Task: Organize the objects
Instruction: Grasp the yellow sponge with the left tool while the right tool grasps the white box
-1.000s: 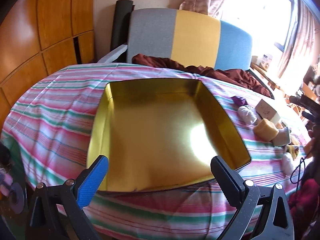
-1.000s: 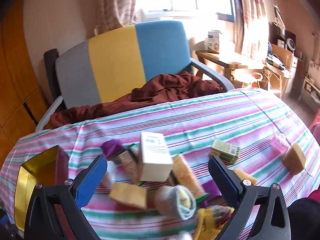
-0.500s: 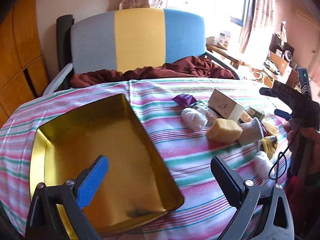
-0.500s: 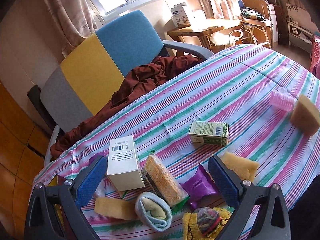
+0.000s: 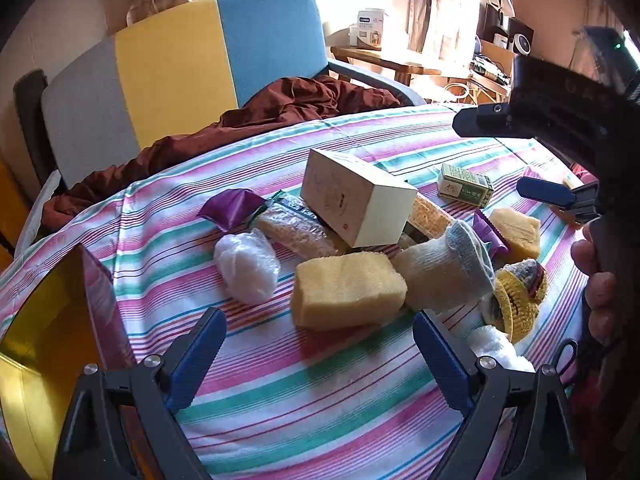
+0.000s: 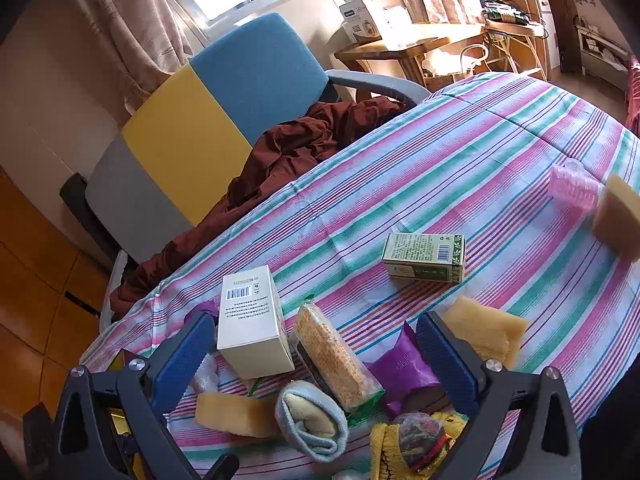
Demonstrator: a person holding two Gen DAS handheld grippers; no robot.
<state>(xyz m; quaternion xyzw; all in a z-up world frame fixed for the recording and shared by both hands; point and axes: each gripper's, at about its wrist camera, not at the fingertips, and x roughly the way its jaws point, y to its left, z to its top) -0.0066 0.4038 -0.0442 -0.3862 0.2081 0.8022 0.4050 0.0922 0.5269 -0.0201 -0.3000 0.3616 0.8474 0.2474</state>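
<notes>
Gold tin (image 5: 44, 344) at near left edge of striped counter (image 5: 320, 400), open-topped, nothing visible inside the part in view. Left hand-held gripper (image 5: 318, 354) spread wide above bare cloth, jaws closing slightly, nothing between them, pointing at yellow sponge (image 5: 348, 288) just beyond. Beside the sponge, a clear plastic-wrapped white bundle (image 5: 248, 268) to its left, a rolled grey sock (image 5: 448, 272) touching its right end, a yellow knit item (image 5: 518, 300) further right. Behind these, a cream box (image 5: 356, 196) tilted on a cracker packet (image 5: 296, 228), with a purple wrapper (image 5: 232, 208) at the packet's left end. Farther off, a green carton (image 5: 464, 188) lying alone. Right hand-held gripper (image 6: 316, 354) also spread, holding nothing, hovering over the same heap, seen from the left wrist at far right, gripped by a hand (image 5: 596, 280). Beyond the counter, a brown cloth (image 5: 280, 108) on a striped chair (image 5: 180, 68).
</notes>
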